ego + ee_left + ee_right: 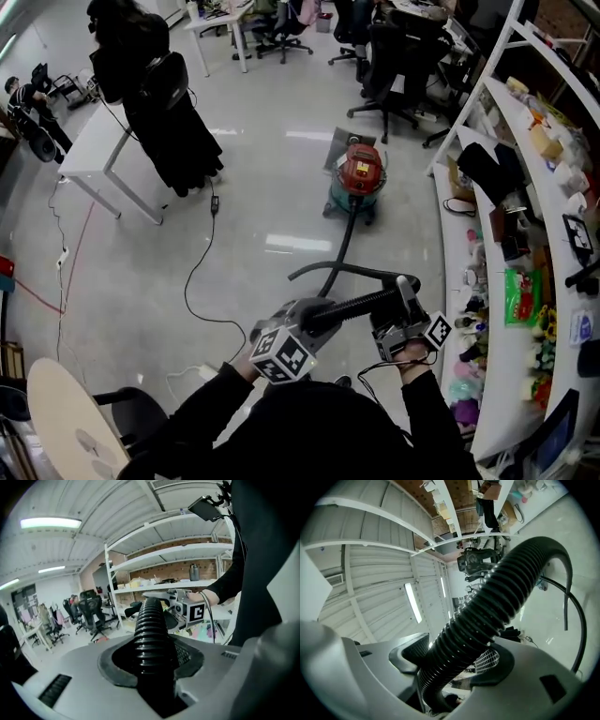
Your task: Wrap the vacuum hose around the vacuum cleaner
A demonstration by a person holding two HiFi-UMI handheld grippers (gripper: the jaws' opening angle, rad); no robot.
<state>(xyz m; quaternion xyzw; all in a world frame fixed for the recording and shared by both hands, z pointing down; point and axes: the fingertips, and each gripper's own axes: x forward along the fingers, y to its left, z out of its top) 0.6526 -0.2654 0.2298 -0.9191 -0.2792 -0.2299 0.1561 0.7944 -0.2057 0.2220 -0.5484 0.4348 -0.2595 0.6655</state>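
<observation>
The red-and-teal vacuum cleaner (361,178) stands on the floor ahead of me. Its black ribbed hose (342,248) runs from it toward me, loops, and is lifted between both grippers. My left gripper (319,314) is shut on the hose (150,630), which fills the space between its pads (186,656). My right gripper (405,300), seen in the left gripper view as well (187,609), has the hose (501,588) lying between its jaws. A slit of light shows beside its left pad (412,651), so the jaws stand open around the hose. From there the hose arches up and away.
White curved shelves (525,281) crowded with small items line the right side. A white table (103,150) and dark hanging clothes (159,103) stand at the left. A thin black cable (202,272) trails over the floor. Office chairs (394,66) stand behind the vacuum cleaner. A round wooden seat (70,422) is at the bottom left.
</observation>
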